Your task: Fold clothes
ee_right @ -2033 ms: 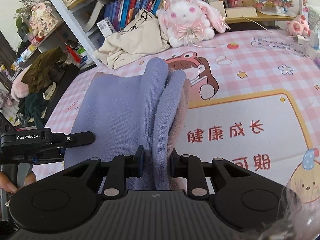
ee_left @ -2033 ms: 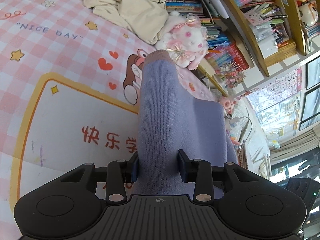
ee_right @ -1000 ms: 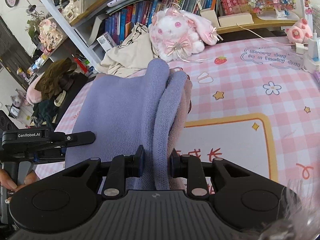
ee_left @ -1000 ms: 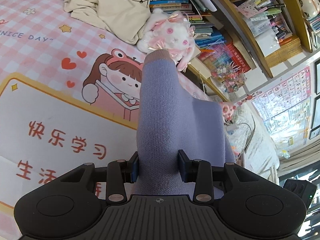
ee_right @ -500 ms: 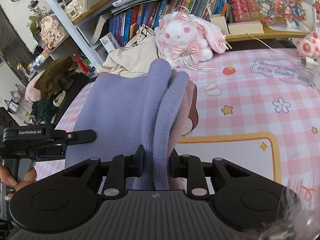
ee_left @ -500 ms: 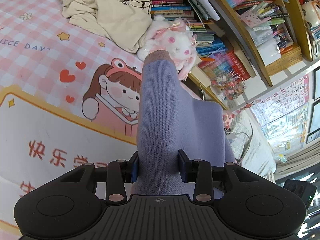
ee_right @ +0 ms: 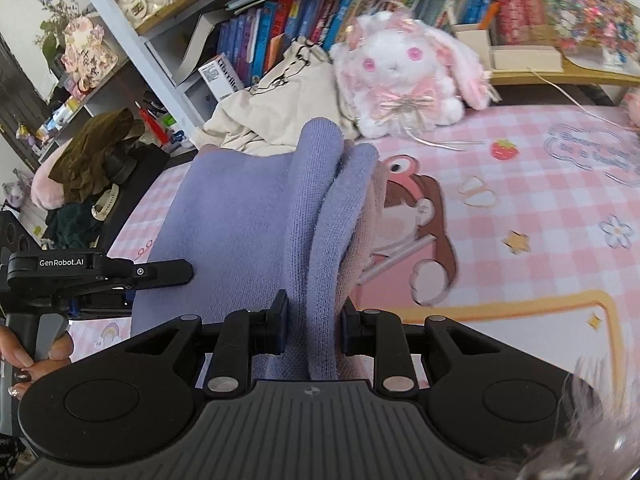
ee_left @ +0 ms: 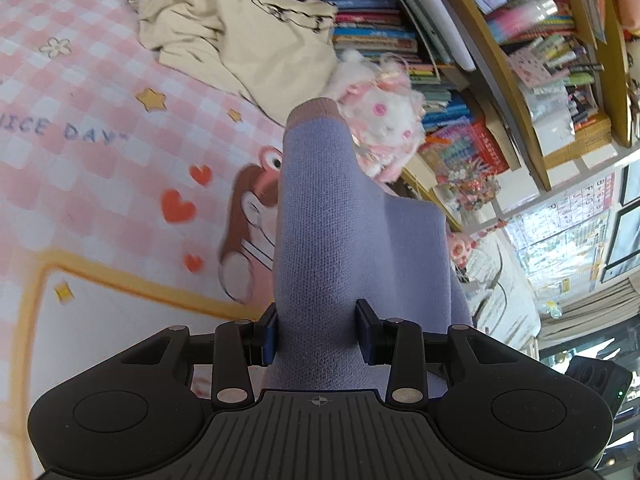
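Above the pink checked mat (ee_left: 100, 184), your left gripper (ee_left: 316, 330) and right gripper (ee_right: 312, 330) each pinch the lavender knit sweater (ee_right: 240, 216) aloft; it's soft, droopy, layers slide, so grip through every bunched layer.

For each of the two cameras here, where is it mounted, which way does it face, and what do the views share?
Left wrist: sits on the left gripper, looking along its fingers over the purple sweater toward bookshelves; no hand visible.
Right wrist: sits on the right gripper, facing the same shelves; the left gripper and a hand show.
Shared: sweater, plush bunny, beige garment, pink checked mat.
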